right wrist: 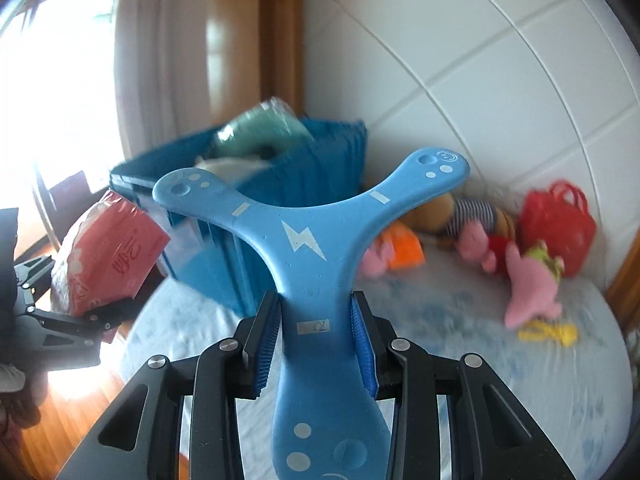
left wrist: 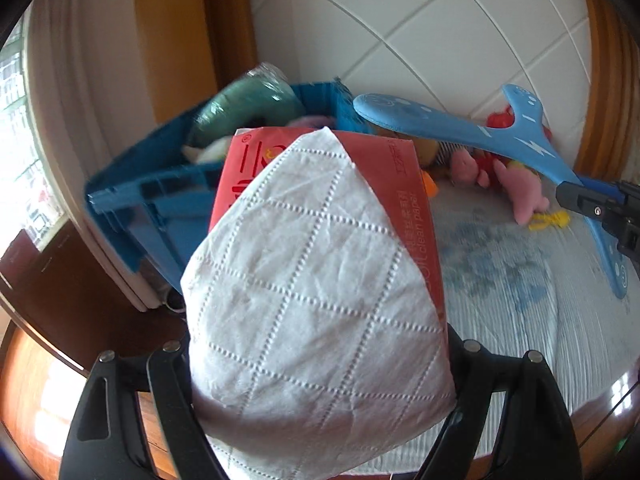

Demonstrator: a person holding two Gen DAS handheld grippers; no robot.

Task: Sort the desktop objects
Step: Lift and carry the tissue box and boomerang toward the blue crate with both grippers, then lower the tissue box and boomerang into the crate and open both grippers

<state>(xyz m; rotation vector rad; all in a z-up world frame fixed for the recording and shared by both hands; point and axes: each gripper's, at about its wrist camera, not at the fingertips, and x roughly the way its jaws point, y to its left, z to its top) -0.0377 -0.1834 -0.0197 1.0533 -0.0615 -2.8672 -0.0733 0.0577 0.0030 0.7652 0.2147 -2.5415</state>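
Blue ribbed pads [right wrist: 362, 344] of the right gripper [right wrist: 316, 336] are clamped on one arm of a blue three-armed boomerang toy [right wrist: 304, 240], which bears a white lightning mark at its centre; the jaws stand narrow, pressed against both edges of that arm. The left gripper [left wrist: 320, 380] has its jaws set wider, closed on a red pack of tissue paper [left wrist: 384, 184] with a white quilted sheet [left wrist: 312, 288] spilling from its top; in the left wrist view the sheet covers the fingertips, so the contact itself is hidden there, but the right wrist view shows the pack gripped between black fingers at the left of the blue crate [right wrist: 288, 184]. Both held items are in the air, on the near side of the crate. The crate stands on a pale blue-patterned bed cover [right wrist: 500, 380] against a white panelled headboard [right wrist: 480, 80]; it holds a wrapped green roll [right wrist: 260, 128] and pale soft items that are too blurred to identify. Right of the crate lie pink plush toys [right wrist: 532, 284], a red bag [right wrist: 560, 224], an orange item [right wrist: 404, 248], a striped plush [right wrist: 476, 212] and a yellow object [right wrist: 548, 334], all smeared by motion. The boomerang blocks part of the crate front in the right wrist view. Left of the crate a bright window [right wrist: 52, 80] washes out detail.
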